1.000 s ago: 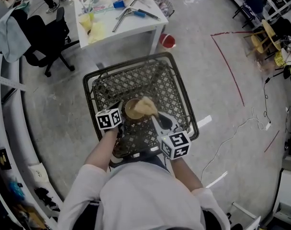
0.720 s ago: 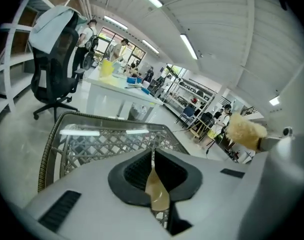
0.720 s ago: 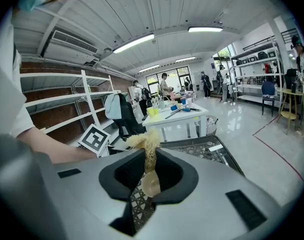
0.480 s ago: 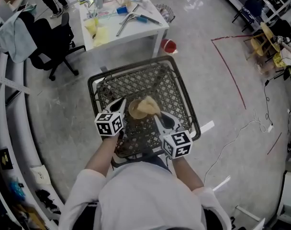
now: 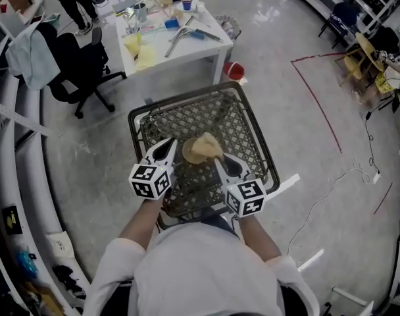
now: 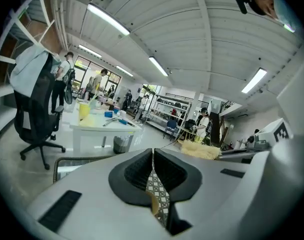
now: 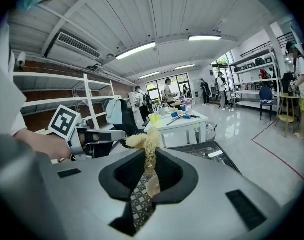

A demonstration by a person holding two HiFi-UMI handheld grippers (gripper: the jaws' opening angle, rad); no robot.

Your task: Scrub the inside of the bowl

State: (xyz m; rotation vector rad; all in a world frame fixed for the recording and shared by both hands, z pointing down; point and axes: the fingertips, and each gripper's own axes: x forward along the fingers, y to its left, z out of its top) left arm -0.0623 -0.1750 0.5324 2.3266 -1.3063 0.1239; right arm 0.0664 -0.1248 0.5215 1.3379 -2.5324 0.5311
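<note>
Head view: my left gripper (image 5: 166,151) has the left rim of the tan bowl (image 5: 189,154), which is over the mesh of the black wire basket (image 5: 249,120). My right gripper (image 5: 224,166) comes in from the right w/ a yellow scrubber (image 5: 206,146) lying across the bowl's right part. White table (image 5: 187,41) & office chair (image 5: 78,64) are beyond. Left gripper view: jaws nearly together, a tan bit of rim pinched btw them. Right gripper view: jaws clamped on the scrubber's strand, tuft above the tips, bowl just below.
</note>
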